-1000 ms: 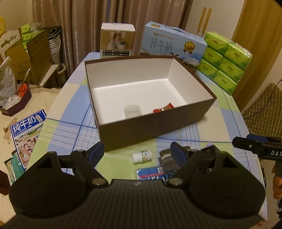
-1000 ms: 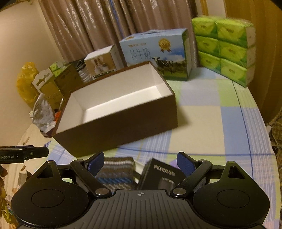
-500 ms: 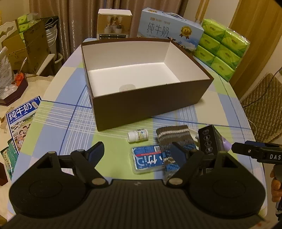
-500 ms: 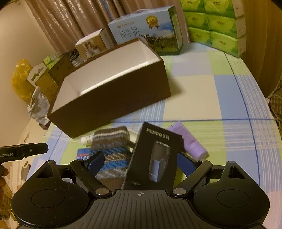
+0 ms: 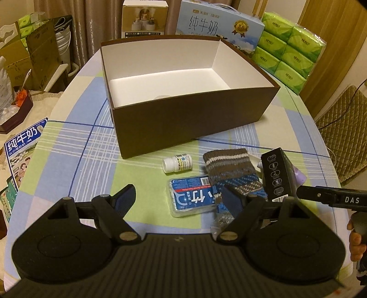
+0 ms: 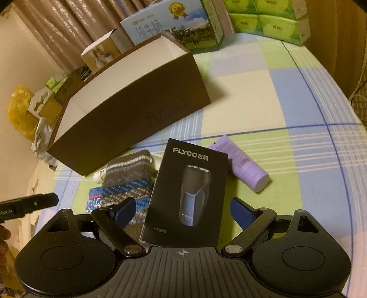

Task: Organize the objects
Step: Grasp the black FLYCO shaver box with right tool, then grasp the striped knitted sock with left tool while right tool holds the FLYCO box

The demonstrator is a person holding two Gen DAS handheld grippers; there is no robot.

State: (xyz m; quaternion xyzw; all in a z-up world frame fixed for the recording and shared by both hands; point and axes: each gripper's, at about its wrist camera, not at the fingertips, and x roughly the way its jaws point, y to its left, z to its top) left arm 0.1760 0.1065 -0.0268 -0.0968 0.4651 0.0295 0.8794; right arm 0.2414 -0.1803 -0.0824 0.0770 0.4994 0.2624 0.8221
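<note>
An open brown box [image 5: 183,128] with a white inside stands mid-table; it also shows in the right wrist view [image 6: 128,114]. In front of it lie a small white pill bottle [image 5: 177,162], a blue floss-pick pack [image 5: 191,198], a striped knit sock [image 5: 231,174], a black FLYCO shaver box [image 6: 188,194] and a purple tube [image 6: 243,166]. My left gripper [image 5: 177,199] is open and empty, above the table near the floss pack. My right gripper [image 6: 183,209] is open, its jaws on either side of the shaver box's near end, not touching it.
Behind the brown box stand a blue milk carton [image 5: 218,27], a small cream box [image 5: 144,18] and stacked green tissue packs [image 5: 291,48]. A chair [image 5: 344,128] is to the right. Cartons and clutter sit off the table's left edge [image 5: 34,55].
Both grippers have drawn back and down towards the loose items; the box now looks farther off. The shaver box has come fully between the right jaws. Both jaws stay open.
</note>
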